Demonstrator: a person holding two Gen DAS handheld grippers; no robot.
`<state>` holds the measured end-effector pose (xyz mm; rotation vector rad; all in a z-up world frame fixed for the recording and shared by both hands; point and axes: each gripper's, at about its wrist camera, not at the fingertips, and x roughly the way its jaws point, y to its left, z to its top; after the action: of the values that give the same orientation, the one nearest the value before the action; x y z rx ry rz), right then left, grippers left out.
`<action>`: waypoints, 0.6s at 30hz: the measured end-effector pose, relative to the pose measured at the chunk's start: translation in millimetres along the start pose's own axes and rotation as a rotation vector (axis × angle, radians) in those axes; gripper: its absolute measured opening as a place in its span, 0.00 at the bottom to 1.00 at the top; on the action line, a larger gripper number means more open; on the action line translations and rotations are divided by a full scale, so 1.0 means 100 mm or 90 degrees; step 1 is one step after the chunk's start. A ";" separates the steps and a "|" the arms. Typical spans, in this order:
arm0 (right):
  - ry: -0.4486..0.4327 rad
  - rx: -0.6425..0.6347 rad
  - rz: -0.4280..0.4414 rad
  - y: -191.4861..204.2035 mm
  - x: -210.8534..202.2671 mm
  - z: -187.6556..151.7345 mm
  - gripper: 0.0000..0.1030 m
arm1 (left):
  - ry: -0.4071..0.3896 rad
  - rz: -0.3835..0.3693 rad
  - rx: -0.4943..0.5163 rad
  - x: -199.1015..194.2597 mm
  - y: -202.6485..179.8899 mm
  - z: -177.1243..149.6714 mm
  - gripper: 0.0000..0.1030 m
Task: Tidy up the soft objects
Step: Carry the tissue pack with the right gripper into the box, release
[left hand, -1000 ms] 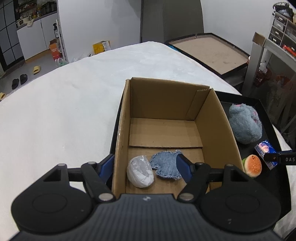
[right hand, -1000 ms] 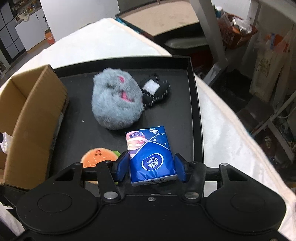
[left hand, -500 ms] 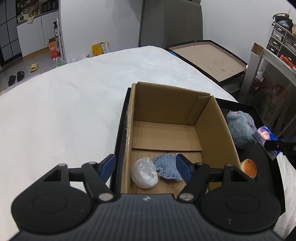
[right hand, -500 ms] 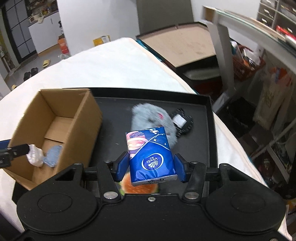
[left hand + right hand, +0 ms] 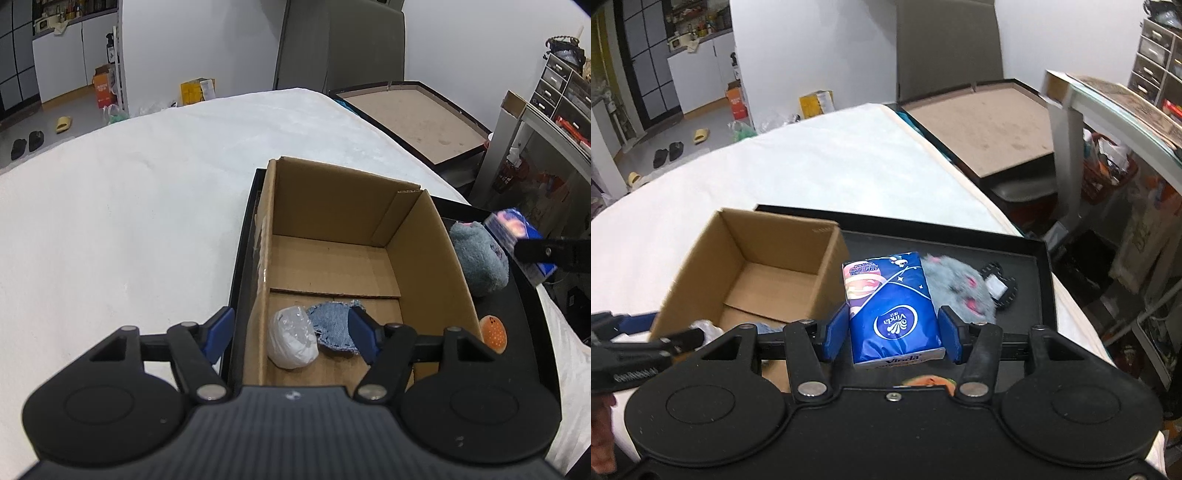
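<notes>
My right gripper (image 5: 892, 338) is shut on a blue tissue pack (image 5: 892, 310) and holds it in the air over the black tray (image 5: 1039, 291), just right of the open cardboard box (image 5: 827, 254). The pack (image 5: 519, 236) also shows at the right in the left wrist view. My left gripper (image 5: 291, 334) hovers above the box's near left corner, its jaws closing with nothing gripped between them. A white crumpled bag (image 5: 291, 338) and a denim patch (image 5: 332, 326) lie in the box (image 5: 417, 236). A grey plush (image 5: 955, 290), a burger toy (image 5: 493, 330) and a black pouch (image 5: 999, 288) rest on the tray.
The tray and box sit on a white padded surface (image 5: 129, 221). A brown board in a dark frame (image 5: 990, 122) stands beyond its far edge. A glass-topped white table (image 5: 1108, 99) with clutter below it stands to the right. Drawers (image 5: 554, 85) are at the far right.
My right gripper lifted the tissue pack off the tray and carried it up and left, near the box. The left gripper stayed almost still and its fingers drew slightly closer together.
</notes>
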<state>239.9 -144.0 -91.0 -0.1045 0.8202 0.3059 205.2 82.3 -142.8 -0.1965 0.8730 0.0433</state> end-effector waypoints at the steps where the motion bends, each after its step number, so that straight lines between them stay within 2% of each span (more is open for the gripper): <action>1: 0.000 0.000 0.005 0.03 0.00 0.02 0.50 | 0.000 -0.002 -0.003 0.00 0.01 0.00 0.61; 8: -0.005 -0.027 0.018 0.30 0.02 0.13 0.50 | -0.001 -0.007 -0.021 -0.01 0.12 0.01 0.57; 14: -0.006 -0.050 0.022 0.52 0.06 0.21 0.50 | 0.006 -0.013 -0.036 0.00 0.21 0.02 0.45; 18: -0.005 -0.061 0.026 0.65 0.10 0.25 0.50 | 0.019 -0.018 -0.042 0.03 0.26 0.01 0.30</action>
<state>244.1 -74.3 -79.6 -0.1757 0.8013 0.3842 204.3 107.3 -148.5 -0.2720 0.8989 0.0423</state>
